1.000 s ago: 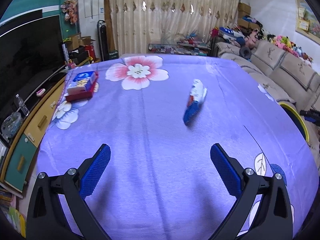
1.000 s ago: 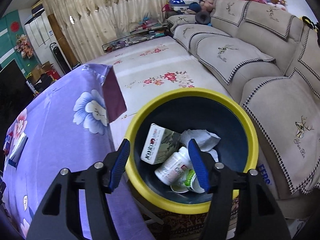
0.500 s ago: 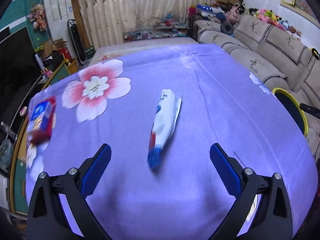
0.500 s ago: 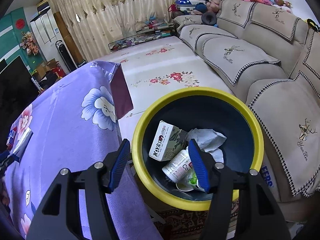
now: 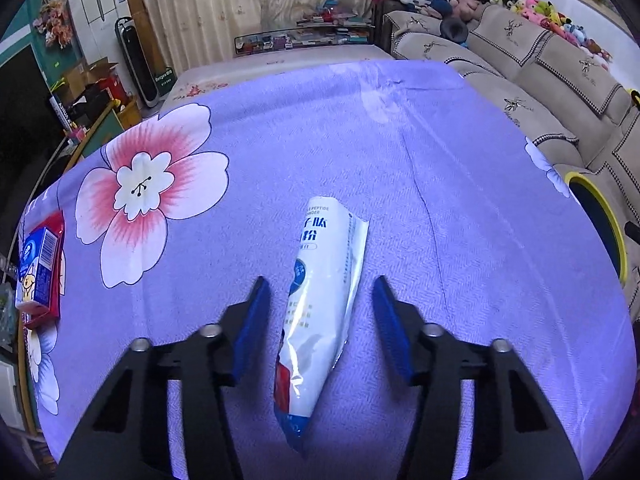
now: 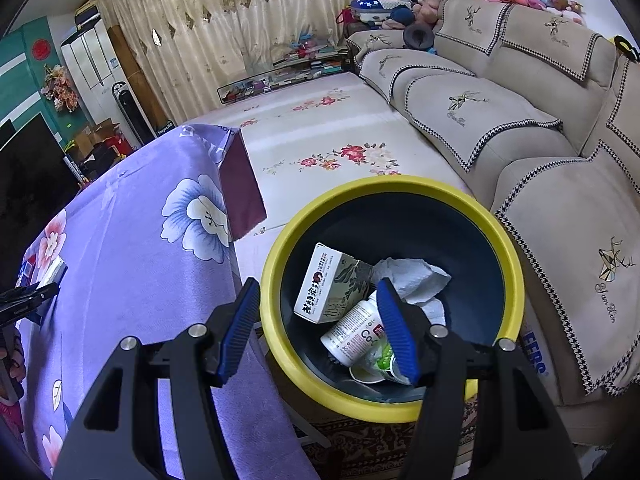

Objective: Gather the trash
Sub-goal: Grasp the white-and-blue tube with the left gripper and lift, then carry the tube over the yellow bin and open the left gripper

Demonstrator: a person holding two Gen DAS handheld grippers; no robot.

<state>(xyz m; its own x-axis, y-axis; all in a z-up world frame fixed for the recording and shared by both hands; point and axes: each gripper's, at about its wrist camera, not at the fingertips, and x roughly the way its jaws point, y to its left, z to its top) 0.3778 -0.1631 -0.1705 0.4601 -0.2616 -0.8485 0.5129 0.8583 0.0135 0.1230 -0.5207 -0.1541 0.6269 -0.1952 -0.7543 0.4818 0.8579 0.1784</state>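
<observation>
A crinkled white plastic pouch with blue and red print (image 5: 320, 304) lies flat on the purple flowered tablecloth (image 5: 440, 200). The left gripper (image 5: 320, 326) straddles it, jaws closing, blue pads not yet touching it. The right gripper (image 6: 318, 328) hangs half open and empty over the yellow-rimmed dark bin (image 6: 400, 184), which holds a white carton (image 6: 324, 288), a white bottle (image 6: 352, 332) and crumpled tissue (image 6: 416, 280).

Bare purple tabletop (image 5: 460, 200) all round the white pouch (image 5: 324, 300), boxes (image 5: 40, 272) well apart at its left edge, bin (image 6: 394, 188) mouth unobstructed
</observation>
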